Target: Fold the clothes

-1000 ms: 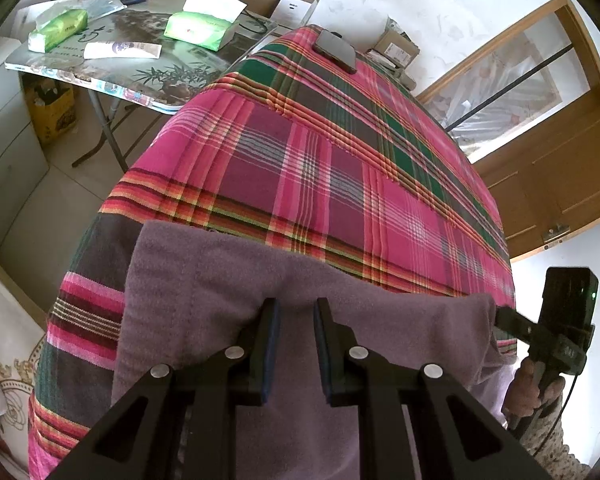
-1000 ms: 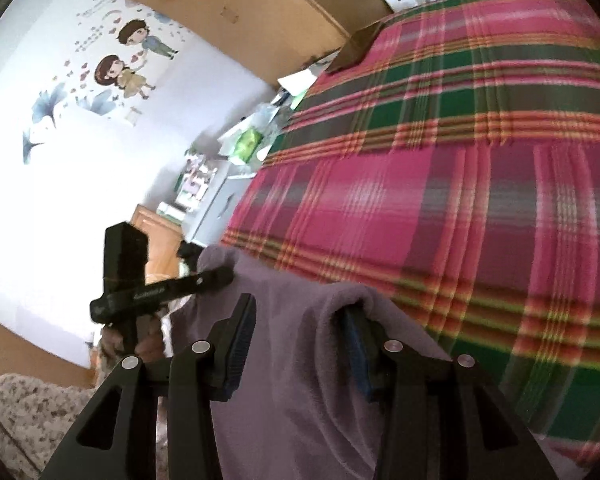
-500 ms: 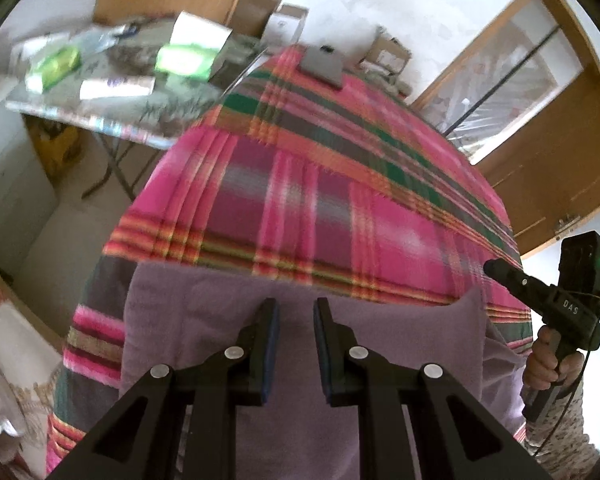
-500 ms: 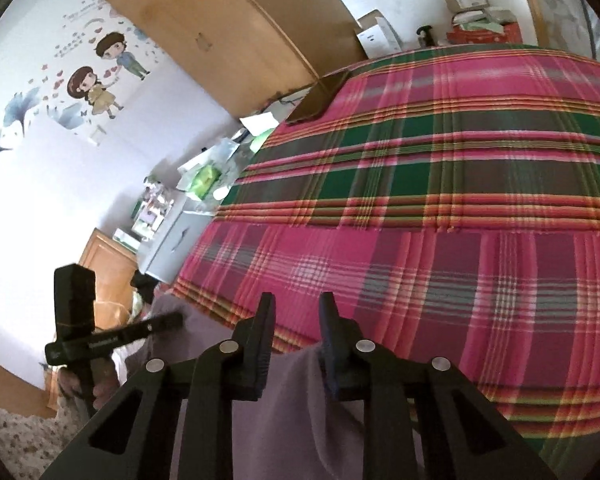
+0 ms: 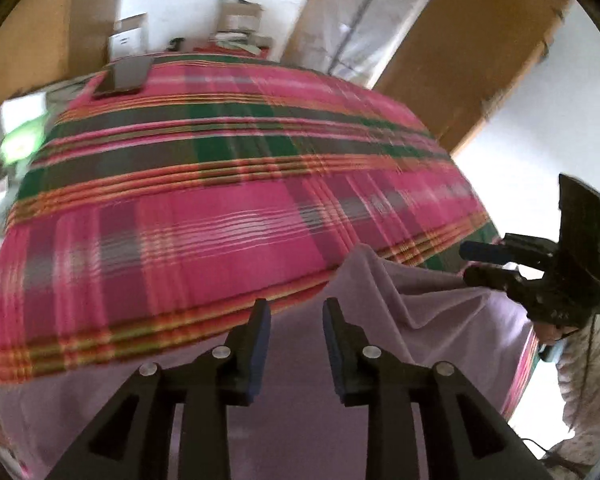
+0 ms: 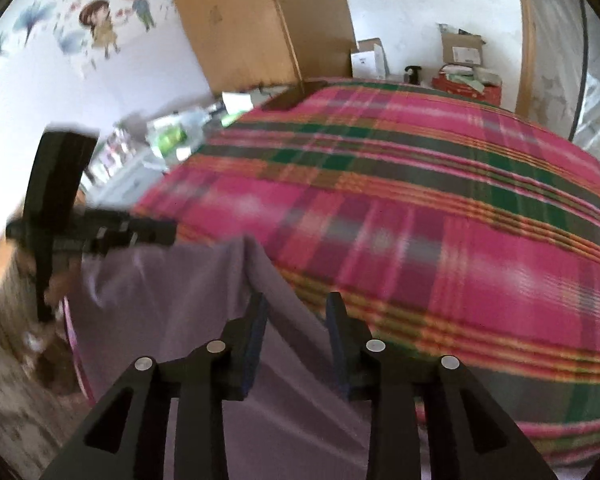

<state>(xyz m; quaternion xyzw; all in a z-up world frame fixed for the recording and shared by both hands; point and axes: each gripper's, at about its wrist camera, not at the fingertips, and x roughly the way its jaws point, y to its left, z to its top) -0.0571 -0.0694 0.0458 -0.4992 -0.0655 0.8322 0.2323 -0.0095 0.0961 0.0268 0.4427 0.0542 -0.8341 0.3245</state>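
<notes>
Purple garment (image 5: pixel 300 380) lies rumpled at the bed's (image 5: pixel 220 200) near edge, on plaid cover; my left tongs (image 5: pixel 296 320) and right tongs (image 6: pixel 296 316) opening, half-wide, gripping nothing, cloth beneath

Mauve garment (image 5: pixel 308 380), plain soft knit, no print showing. It is lying at the near edge of the bed (image 5: pixel 220 208), on the pink, green and orange plaid cover, with the lower part running out of view below. Cloth is sitting mostly flat and smooth close in. One corner is standing up in a peak (image 6: pixel 248 248) over the plaid, with creases fanning down from it. A fold line is running from that peak back toward the near edge. Motion blur is hiding seams and garment type.
</notes>
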